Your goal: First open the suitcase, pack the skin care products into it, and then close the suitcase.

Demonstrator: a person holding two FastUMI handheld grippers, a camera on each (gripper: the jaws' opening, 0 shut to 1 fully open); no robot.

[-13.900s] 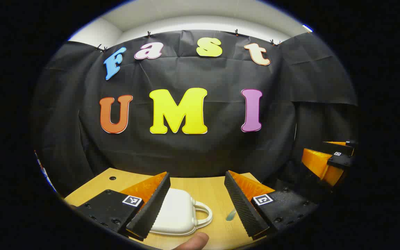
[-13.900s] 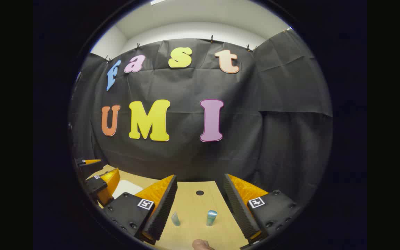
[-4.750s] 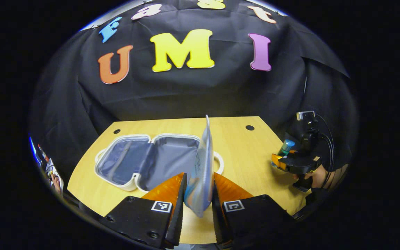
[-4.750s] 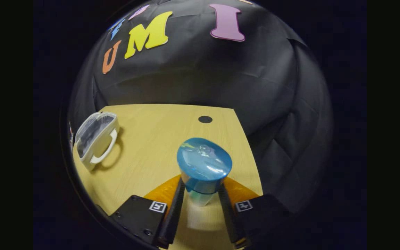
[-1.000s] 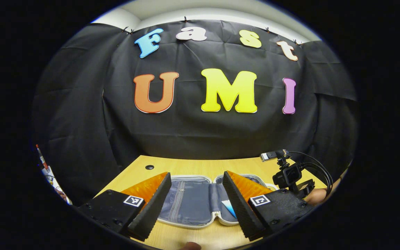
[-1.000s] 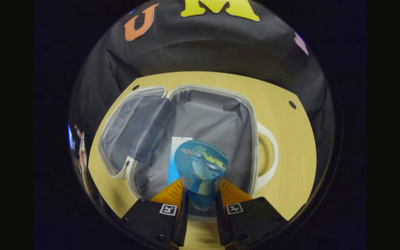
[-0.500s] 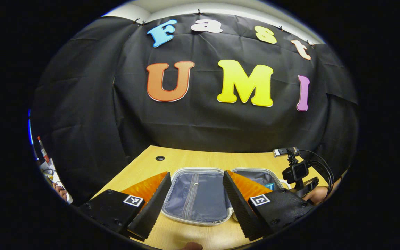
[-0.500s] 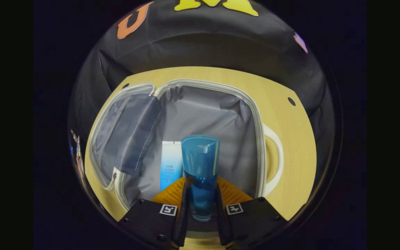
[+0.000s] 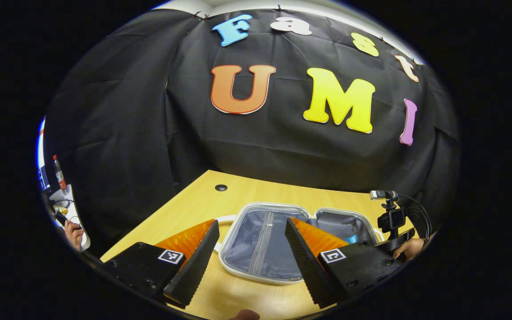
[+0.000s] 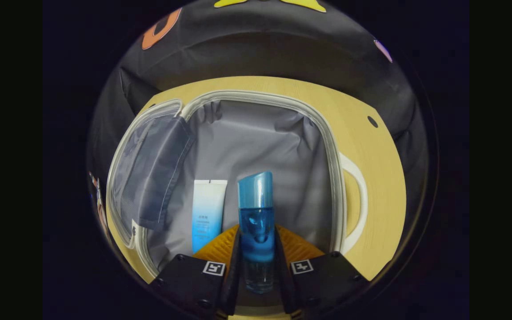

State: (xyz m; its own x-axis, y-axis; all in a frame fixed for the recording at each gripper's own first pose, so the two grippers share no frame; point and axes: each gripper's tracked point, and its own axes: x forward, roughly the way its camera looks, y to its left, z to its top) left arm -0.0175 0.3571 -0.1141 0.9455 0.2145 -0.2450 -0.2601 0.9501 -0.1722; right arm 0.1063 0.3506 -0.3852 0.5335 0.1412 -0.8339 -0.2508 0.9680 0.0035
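Suitcase [image 10: 334,146] lies open on the table [image 10: 380,178], lined halves spread flat. Nearest, the right gripper [image 10: 258,262] clenches a blue bottle [image 10: 256,222] low on its body, cap pointing into the suitcase's handle-side half. Just beside the bottle, a white-and-blue tube [image 10: 207,213] lies on that lining. Left gripper [image 9: 251,262] hovers released over the suitcase's near rim. Likely stiff, smooth and slippery, the bottle suits a mid-body grip; the light, hinged lid is best taken at its rim.

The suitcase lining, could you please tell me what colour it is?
Grey fabric, clearest in the right gripper view, inside the open suitcase.
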